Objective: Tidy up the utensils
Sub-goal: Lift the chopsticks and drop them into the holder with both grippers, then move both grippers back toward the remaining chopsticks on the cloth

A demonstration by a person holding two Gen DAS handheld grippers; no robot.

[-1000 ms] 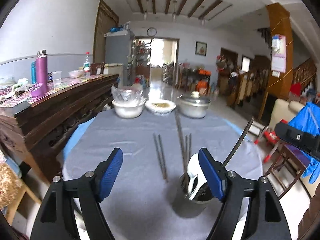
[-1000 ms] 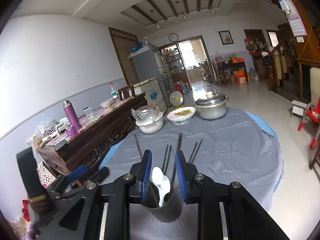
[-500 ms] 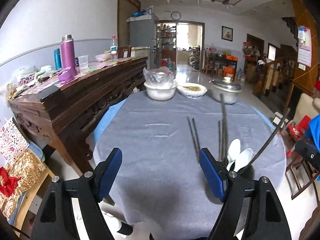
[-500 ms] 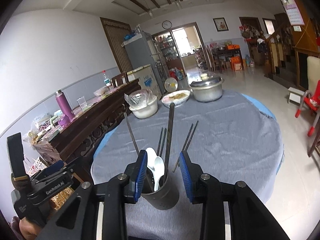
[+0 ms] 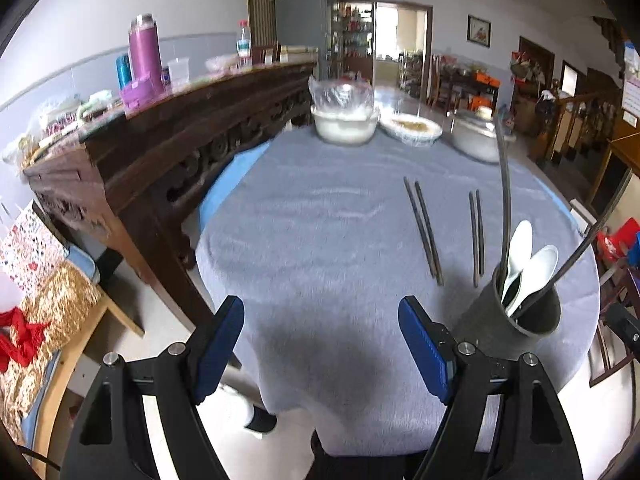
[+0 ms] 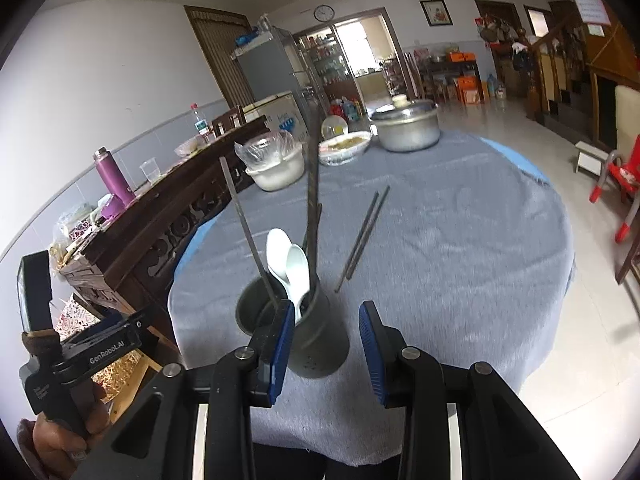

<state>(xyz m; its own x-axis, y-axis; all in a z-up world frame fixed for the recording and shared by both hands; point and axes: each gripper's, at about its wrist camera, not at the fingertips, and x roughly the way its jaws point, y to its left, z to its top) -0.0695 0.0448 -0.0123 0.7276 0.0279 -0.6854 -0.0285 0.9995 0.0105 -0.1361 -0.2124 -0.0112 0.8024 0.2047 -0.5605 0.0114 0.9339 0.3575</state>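
A dark grey utensil cup stands near the front edge of the round table; it also shows in the left wrist view. It holds two white spoons and dark chopsticks. Two pairs of chopsticks lie on the cloth: one pair on the left, one pair beside the cup. My right gripper is open just in front of the cup, empty. My left gripper is open and empty at the front edge, left of the cup.
The grey tablecloth covers the table. At the far side stand a white bowl with plastic, a dish of food and a lidded metal pot. A dark wooden sideboard runs along the left.
My right gripper has opened wider and drawn back from the cup. My left gripper has moved left and back, so the cup now sits to its right.
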